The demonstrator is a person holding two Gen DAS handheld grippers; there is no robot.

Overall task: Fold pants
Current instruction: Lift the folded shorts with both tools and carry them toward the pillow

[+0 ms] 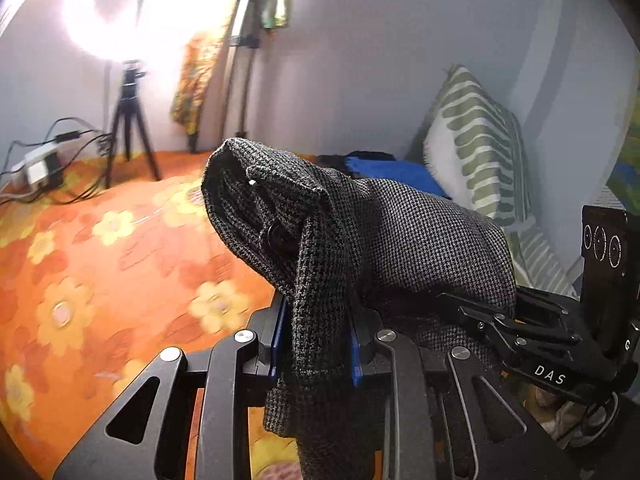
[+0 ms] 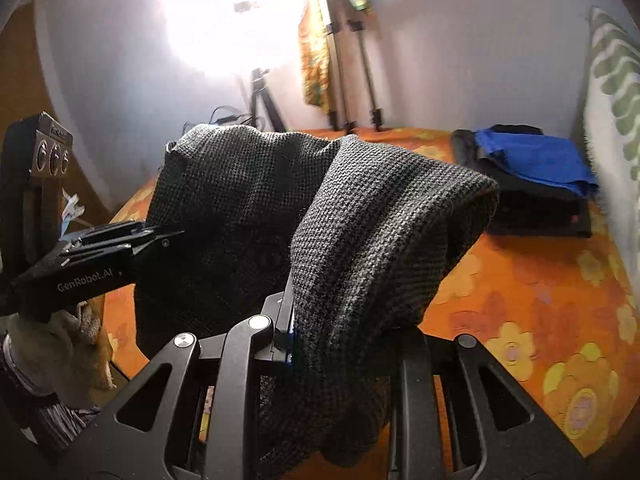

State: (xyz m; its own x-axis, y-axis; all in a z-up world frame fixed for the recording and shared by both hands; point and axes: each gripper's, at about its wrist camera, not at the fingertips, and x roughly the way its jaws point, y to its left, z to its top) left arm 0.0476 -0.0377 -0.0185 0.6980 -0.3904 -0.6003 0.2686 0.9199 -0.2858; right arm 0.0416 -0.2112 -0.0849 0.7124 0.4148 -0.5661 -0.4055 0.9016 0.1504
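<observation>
Place: a bedroom at home, rigged for filming.
Bed: orange bedspread (image 1: 100, 248) with yellow flowers fills the 7 to 9 o'clock part of the left wrist view.
Pillow: green-and-white striped pillow (image 1: 476, 148) at 2 o'clock against the wall.
Laundry: stacked folded clothes (image 2: 536, 176), blue on top, at 2 o'clock.
Lighting: ring light (image 1: 132, 12) on a tripod (image 1: 130, 120) at 11 o'clock.
Wall: plain pale wall (image 1: 380, 60) at 12 o'clock.

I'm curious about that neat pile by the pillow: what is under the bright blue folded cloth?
The bright blue folded cloth lies on top of dark, black-looking folded garments, stacked on the orange flowered bedspread. How many garments, and what they are, cannot be seen; the blue one covers them.
</observation>
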